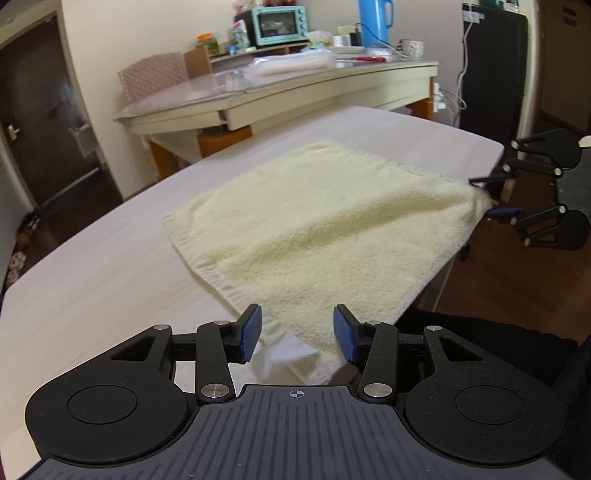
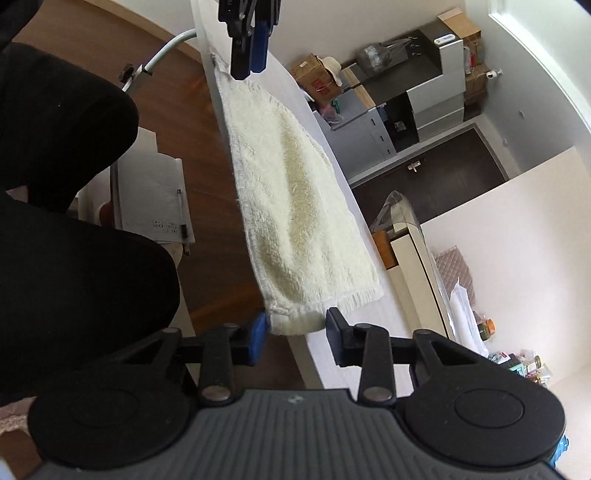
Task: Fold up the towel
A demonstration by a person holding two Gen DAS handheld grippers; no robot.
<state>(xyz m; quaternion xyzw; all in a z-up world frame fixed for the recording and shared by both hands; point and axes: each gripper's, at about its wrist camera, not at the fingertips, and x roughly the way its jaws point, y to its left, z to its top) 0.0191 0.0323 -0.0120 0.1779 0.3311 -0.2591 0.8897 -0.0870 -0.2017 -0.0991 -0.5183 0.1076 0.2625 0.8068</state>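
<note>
Lying on a white table (image 1: 92, 280), the pale yellow towel (image 1: 325, 229) is spread mostly flat, with its near side reaching the table's edge and hanging a little past it. The left claw (image 1: 297, 338) sits at the towel's near corner, and its two blue pads (image 1: 251, 334) are spread wide apart with the towel corner between them but not squeezed. A small white tag (image 1: 284, 356) sticks out from under that corner of the towel. The right claw (image 2: 295, 334) is at the other near corner of the towel, off the table's edge. In its own camera its fingers (image 2: 258, 334) stand apart, one on each side of the rolled-up towel corner, close to the cloth; the claw looks spread and not pinching. From the left camera the right claw (image 1: 491, 195) shows beside the far right corner of the towel, with the corner lying between its tips. Behind the towel, past the white table, stands a long desk (image 1: 295, 96) with a small green oven (image 1: 279, 24) and a blue jug (image 1: 375, 20) on it. Near the towel's hanging side, dark trousers (image 2: 74, 184) and a notebook (image 2: 151, 195) with a pen (image 2: 183, 221) show over a brown wood floor (image 2: 207, 206).
</note>
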